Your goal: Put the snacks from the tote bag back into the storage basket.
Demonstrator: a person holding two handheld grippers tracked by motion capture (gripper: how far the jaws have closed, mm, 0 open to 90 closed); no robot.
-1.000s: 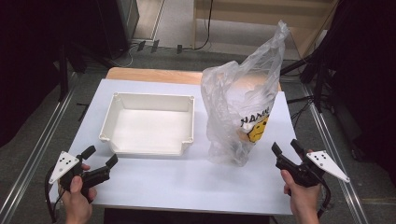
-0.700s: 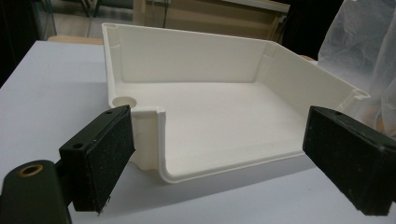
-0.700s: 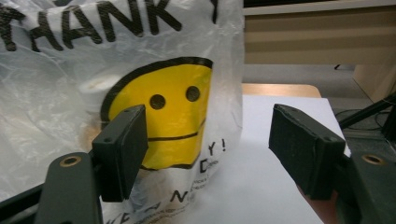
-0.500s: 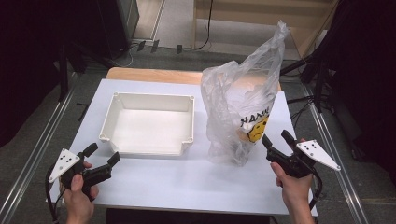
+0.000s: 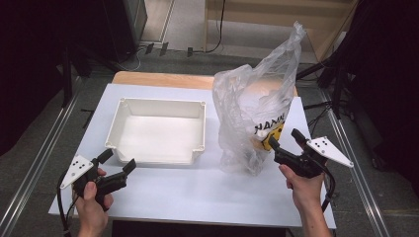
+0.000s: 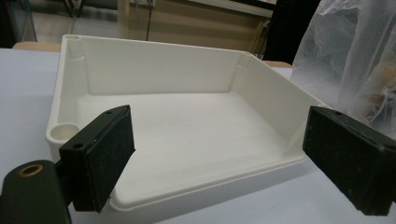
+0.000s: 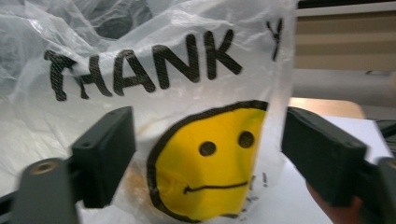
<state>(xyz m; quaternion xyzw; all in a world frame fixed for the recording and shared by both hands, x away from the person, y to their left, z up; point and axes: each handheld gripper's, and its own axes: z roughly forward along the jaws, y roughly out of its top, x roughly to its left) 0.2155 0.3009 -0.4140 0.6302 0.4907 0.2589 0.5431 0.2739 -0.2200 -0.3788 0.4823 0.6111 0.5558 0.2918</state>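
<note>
Since the earlier frame the right gripper [image 5: 285,141] has advanced up the white desk [image 5: 197,192] toward the crinkled clear plastic bag printed with a yellow smiley face and black lettering [image 5: 257,113], and its jaws have just been opening; nothing lies between them yet. The left gripper [image 5: 117,163] has shifted only slightly.

Right gripper: jaws spread wide, level, pointing at the bag's printed lower panel, which stands directly ahead and very near, not touched. In the right gripper view the smiley face [image 7: 208,161] sits between the two jaw lines.

Left gripper: jaws spread, holding nothing, just short of the near rim of the shallow white rectangular plastic tray [image 5: 158,131], which is empty.

Judgement: the step in hand is a first grasp on the bag. Thin film collapses under a push, so the jaws should straddle a fold of plastic before pinching. Brownish contents show dimly through the film; avoid squeezing them.

Count: one bag, one tray, two grippers, one desk.
</note>
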